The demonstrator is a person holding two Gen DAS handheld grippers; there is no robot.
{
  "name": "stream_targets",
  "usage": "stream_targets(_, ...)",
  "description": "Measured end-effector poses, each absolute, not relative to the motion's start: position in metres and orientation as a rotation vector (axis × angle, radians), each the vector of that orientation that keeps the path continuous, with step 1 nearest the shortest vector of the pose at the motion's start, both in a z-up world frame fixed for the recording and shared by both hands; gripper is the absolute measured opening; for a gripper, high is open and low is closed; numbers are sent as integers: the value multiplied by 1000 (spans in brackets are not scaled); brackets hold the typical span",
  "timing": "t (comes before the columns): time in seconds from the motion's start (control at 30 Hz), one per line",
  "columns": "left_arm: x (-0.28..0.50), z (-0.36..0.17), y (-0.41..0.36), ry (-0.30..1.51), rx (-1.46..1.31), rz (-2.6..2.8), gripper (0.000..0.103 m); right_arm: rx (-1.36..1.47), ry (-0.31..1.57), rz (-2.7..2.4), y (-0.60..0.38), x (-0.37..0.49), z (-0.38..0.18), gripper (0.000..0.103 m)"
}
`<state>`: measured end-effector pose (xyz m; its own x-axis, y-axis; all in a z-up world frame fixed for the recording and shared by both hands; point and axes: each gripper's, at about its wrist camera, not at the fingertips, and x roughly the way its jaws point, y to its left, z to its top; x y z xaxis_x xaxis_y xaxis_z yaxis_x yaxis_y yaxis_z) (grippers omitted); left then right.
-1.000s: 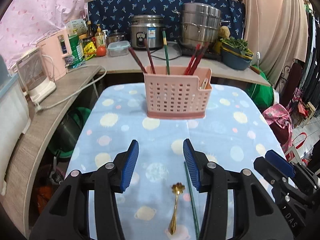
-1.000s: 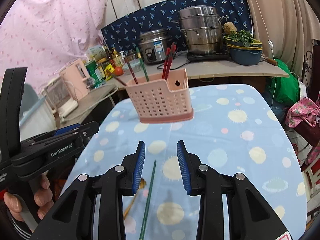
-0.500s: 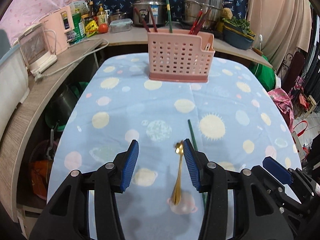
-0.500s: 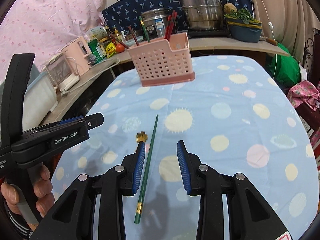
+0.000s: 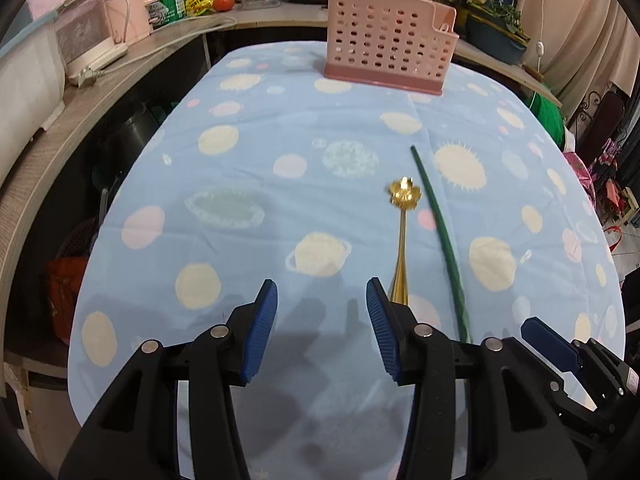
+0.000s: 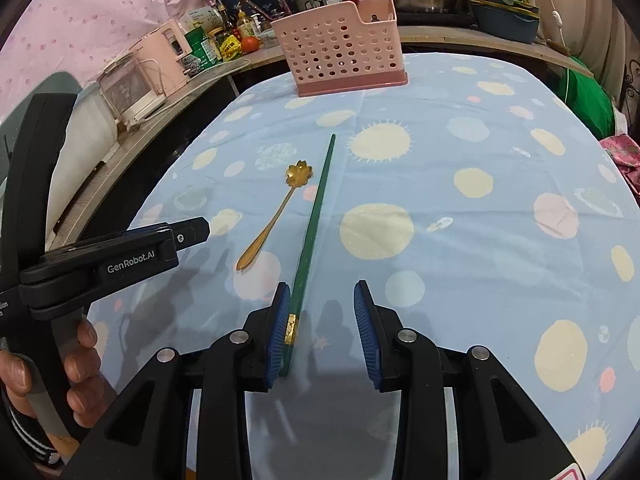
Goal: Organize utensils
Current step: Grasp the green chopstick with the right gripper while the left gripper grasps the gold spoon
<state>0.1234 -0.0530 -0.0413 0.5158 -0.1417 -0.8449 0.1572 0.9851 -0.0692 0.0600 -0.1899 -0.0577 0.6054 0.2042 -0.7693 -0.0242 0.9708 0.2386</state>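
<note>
**Both tools pulled back to the near table edge, lining up on the last two utensils**

Compared with a second ago, both tools have backed away from the pink basket (image 5: 390,38) and tilted down; the basket now sits far off at the back of the table (image 5: 256,168), and the gold spoon (image 5: 402,236) and green chopstick (image 5: 438,224) lie fully in view. Looks like the next pickup is being set up, nothing grasped yet.

Left tool (image 5: 322,330): jaws wide apart, empty, low over the cloth, spoon handle just outside its right finger. Right tool (image 6: 322,332): also spread and empty, chopstick's near end running along the inside of its left finger, contact unclear. Spoon and chopstick lie side by side, close but apart, pointing toward the basket, which already holds other sticks. Left tool's body (image 6: 116,260) shows in the right view, hand (image 6: 52,376) wrapped on its grip.
</note>
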Motion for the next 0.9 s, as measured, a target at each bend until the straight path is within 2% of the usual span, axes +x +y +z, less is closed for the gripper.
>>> stream_targets(0.13, 116, -51, -53, 1029, 36, -179, 45, 195, 929, 153, -181, 58, -64, 33)
stream_targets(0.3, 111, -53, -52, 1025, 48, -180, 55, 161, 936, 167, -170, 57, -69, 33)
stream_targets(0.47, 111, -54, -50, 1024, 45, -182, 58, 131, 937, 165, -163, 57, -73, 33)
stream_targets(0.57, 110, -54, -51, 1028, 43, -186, 59, 112, 931, 156, -161, 56, -73, 28)
stream_targets(0.73, 110, -56, -55, 1040, 33, -211, 62, 117, 923, 125, -168, 56, -74, 9)
stream_targets(0.9, 109, -58, -65, 1046, 41, -237, 63, 155, 917, 103, -181, 55, -74, 7)
